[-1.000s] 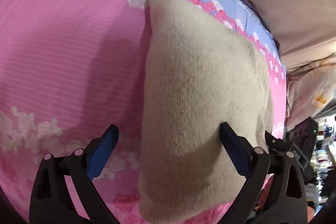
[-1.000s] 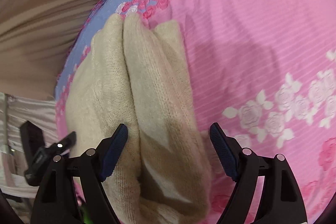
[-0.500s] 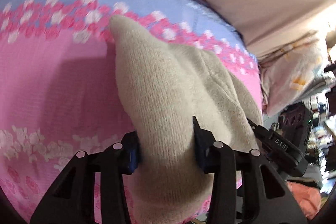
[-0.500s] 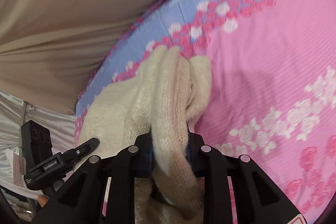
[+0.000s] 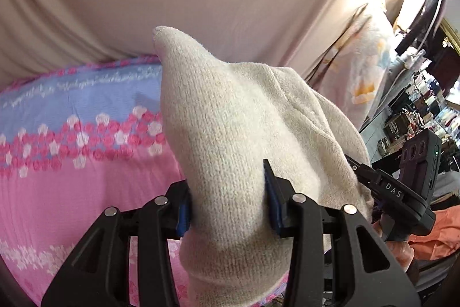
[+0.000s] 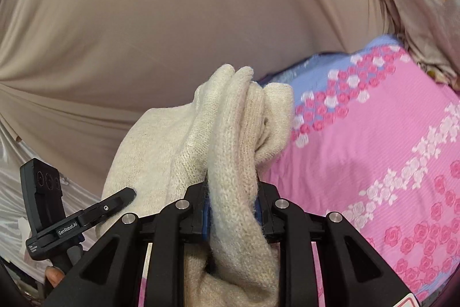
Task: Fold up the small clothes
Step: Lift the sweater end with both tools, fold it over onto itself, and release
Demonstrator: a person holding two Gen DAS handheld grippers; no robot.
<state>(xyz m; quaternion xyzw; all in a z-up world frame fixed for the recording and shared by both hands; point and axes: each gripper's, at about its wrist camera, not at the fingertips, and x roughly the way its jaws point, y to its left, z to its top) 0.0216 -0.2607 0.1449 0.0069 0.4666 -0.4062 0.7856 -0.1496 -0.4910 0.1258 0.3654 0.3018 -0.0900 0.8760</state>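
Now both grippers have a squeeze on the same cream knitted garment (image 5: 230, 134) and it hangs up off the pink flowery bedspread (image 5: 57, 192). The left gripper (image 5: 227, 197) has its two blue pads pinching a thick fold of the knit — the jaws closed on it just a moment ago. The right gripper (image 6: 231, 209) pinches a thinner bunch of the garment, with its pads much closer together, and it too has just closed. The cloth stretches between the two grippers. Behind it all is a plain beige curtain (image 6: 172, 19), and a pale flowered cloth (image 5: 362, 76) hangs off to the side.
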